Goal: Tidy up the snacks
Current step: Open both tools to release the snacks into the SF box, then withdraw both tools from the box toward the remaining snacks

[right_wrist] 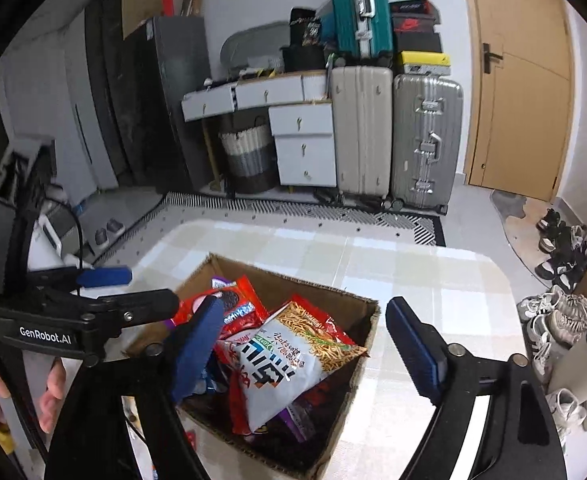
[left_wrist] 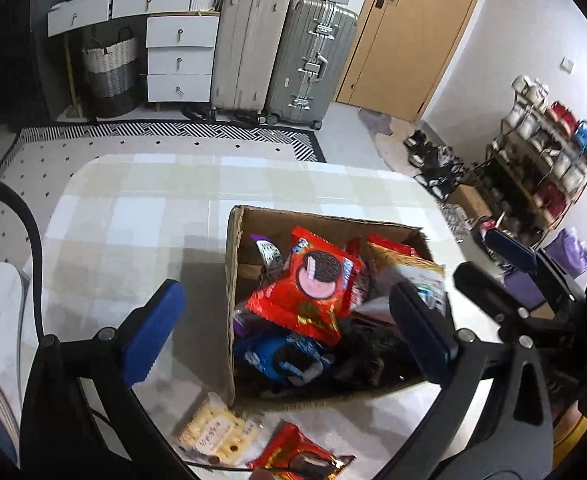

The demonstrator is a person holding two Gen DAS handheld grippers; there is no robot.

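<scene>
Reading "GenRobot.AI" in white, the left gripper (right_wrist: 105,284) hovers above the cardboard box (left_wrist: 229,280) of snacks on the checked counter (left_wrist: 133,208), fingers spread and empty. A red Oreo packet (left_wrist: 313,280) tops the pile, beside a noodle-snack bag (right_wrist: 281,360) with Asian lettering. The right gripper (right_wrist: 305,352) also hangs over the box, tilted downward, fingers spread and empty. A cracker packet (left_wrist: 217,432) lies outside.

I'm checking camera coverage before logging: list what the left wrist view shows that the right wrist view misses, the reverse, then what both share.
Only the left wrist view: a cracker packet and a red cookie packet on the table outside the cardboard box.
Only the right wrist view: the teal suitcase and a hand.
Both: the box, the noodle bag, two upright suitcases, the door.
</scene>
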